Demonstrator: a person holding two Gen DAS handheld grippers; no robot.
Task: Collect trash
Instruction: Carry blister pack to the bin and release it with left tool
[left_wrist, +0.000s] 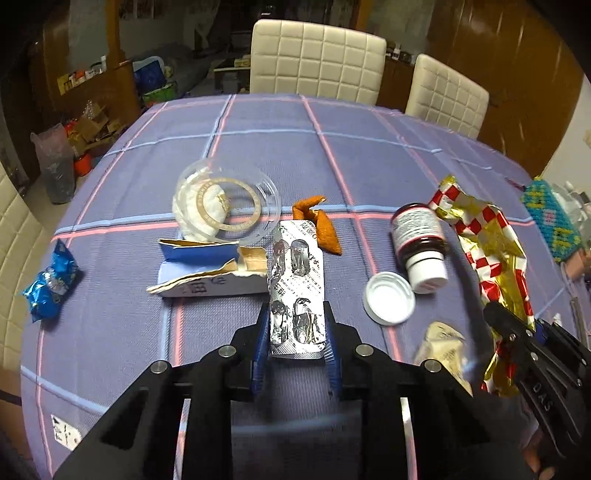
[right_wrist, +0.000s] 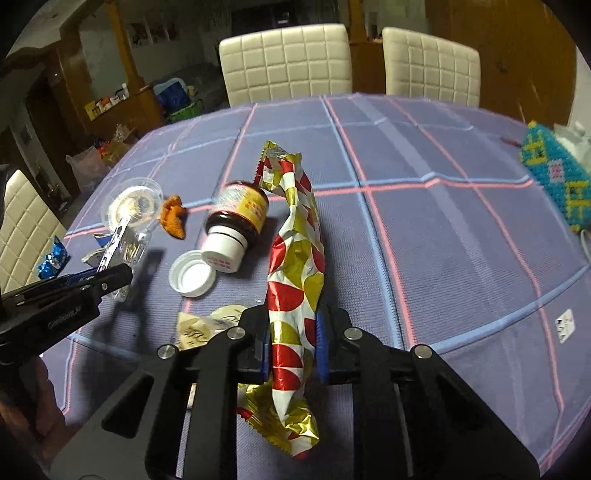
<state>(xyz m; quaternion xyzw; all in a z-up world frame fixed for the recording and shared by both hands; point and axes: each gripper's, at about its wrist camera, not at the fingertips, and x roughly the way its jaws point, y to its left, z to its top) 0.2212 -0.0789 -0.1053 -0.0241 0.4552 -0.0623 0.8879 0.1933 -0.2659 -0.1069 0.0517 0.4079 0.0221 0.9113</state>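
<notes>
Blue and shiny, a crumpled wrapper (left_wrist: 51, 286) lies near the left edge of the table (left_wrist: 369, 155), which is covered with a purple checked cloth. To its right sits a torn blue-and-white cardboard box (left_wrist: 210, 271), with a clear plastic lid (left_wrist: 227, 201) just behind it. A silver blister pack (left_wrist: 297, 291) lies lengthwise beside the box, touching its right end; the left hand-held gripper (left_wrist: 295, 339) is clamped on the near end of this pack, blue pads pressed against both long edges. Behind the pack rests a piece of orange peel (left_wrist: 321, 225). Further right a white cap (left_wrist: 389, 297) lies open side up, just beside a dark bottle (left_wrist: 419, 243) tipped on its side with its white neck toward the camera. A small pale paper scrap (left_wrist: 443, 347) lies near the cap. On the right stretches a long red, white and gold foil wrapper (right_wrist: 295, 258), its far end touching the bottle. The right hand-held gripper (right_wrist: 293, 345) is squeezed tight on this wrapper near its lower part, the crumpled end hanging out below the pads. A beaded turquoise box (right_wrist: 557, 177) stands at the far right edge.
</notes>
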